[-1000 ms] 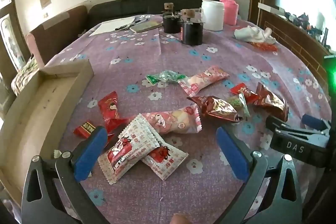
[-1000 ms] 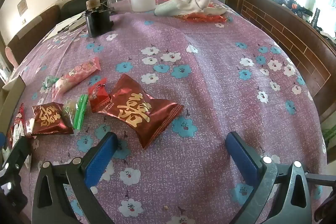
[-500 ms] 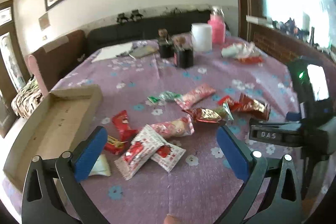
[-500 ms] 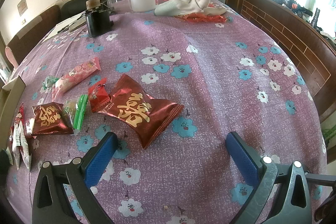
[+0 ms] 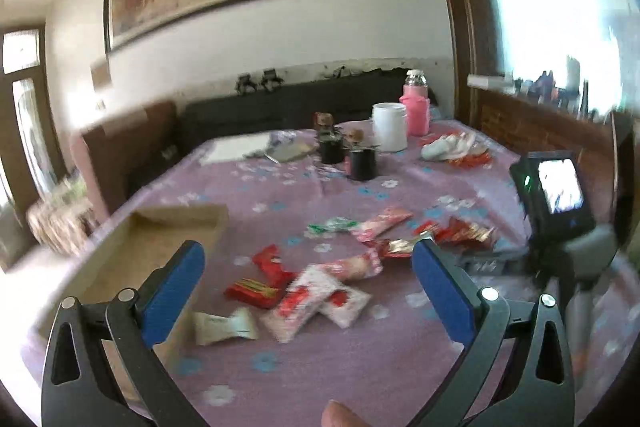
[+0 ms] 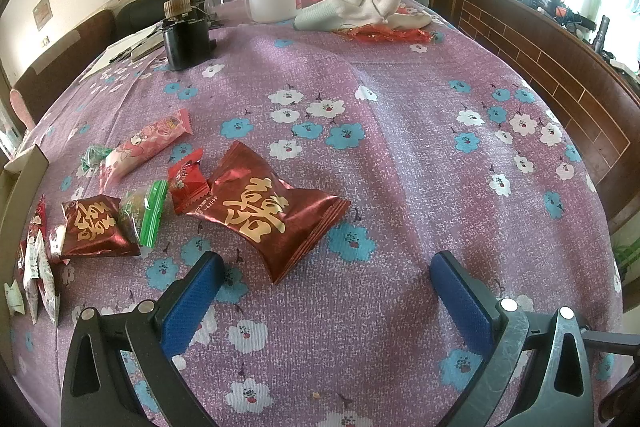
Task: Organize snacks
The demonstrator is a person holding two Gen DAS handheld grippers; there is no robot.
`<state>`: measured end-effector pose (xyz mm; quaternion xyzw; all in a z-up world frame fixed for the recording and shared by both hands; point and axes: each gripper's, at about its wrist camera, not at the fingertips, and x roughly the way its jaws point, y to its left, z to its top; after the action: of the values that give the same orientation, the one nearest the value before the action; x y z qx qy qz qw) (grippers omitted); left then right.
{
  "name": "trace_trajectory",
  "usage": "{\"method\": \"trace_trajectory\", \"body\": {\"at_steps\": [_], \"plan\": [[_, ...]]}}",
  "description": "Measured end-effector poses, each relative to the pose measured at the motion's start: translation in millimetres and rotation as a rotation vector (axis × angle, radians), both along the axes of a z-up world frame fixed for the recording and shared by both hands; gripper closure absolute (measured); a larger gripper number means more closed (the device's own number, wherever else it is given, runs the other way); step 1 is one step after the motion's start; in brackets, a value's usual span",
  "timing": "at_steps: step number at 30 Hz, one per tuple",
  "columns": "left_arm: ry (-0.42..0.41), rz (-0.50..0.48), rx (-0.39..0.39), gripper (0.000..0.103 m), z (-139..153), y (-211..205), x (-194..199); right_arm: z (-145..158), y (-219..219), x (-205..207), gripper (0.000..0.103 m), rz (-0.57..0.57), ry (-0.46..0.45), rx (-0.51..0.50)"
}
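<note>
A glossy, crinkled dark-red foil snack pouch with gold characters (image 6: 276, 217) lies flat on the purple floral woven cloth surface (image 6: 420, 155), just ahead of the spread, empty right tongs (image 6: 324, 287). The left tongs (image 5: 308, 267), also spread, hover over scattered wrappers beside a shallow cardboard box (image 5: 132, 251).

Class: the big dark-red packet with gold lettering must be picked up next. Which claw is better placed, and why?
Right. The open right claw sits just short of the packet; the left claw hangs nearer the cardboard box.
</note>
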<state>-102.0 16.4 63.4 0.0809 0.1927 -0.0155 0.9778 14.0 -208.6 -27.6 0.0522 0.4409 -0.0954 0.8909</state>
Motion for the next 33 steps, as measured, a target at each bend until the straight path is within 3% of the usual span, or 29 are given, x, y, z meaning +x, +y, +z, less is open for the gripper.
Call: {"method": "trace_trajectory", "body": {"at_steps": [8, 10, 14, 20, 28, 33], "plan": [[-0.075, 0.06, -0.138, 0.0, 16, 39, -26, 0, 0, 0, 0.0, 0.0, 0.0, 0.0], [-0.049, 0.071, -0.175, 0.0, 19, 47, -25, 0, 0, 0, 0.0, 0.0, 0.0, 0.0], [0.085, 0.025, -0.246, 0.0, 15, 61, -11, 0, 0, 0, 0.0, 0.0, 0.0, 0.0], [0.233, 0.083, -0.319, 0.0, -5, 89, 7, 0, 0, 0, 0.0, 0.0, 0.0, 0.0], [0.248, 0.112, -0.325, 0.0, -7, 109, -2, 0, 0, 0, 0.0, 0.0, 0.0, 0.0], [0.265, 0.076, -0.351, 0.0, -5, 120, -4, 0, 1, 0, 0.0, 0.0, 0.0, 0.0]]}}
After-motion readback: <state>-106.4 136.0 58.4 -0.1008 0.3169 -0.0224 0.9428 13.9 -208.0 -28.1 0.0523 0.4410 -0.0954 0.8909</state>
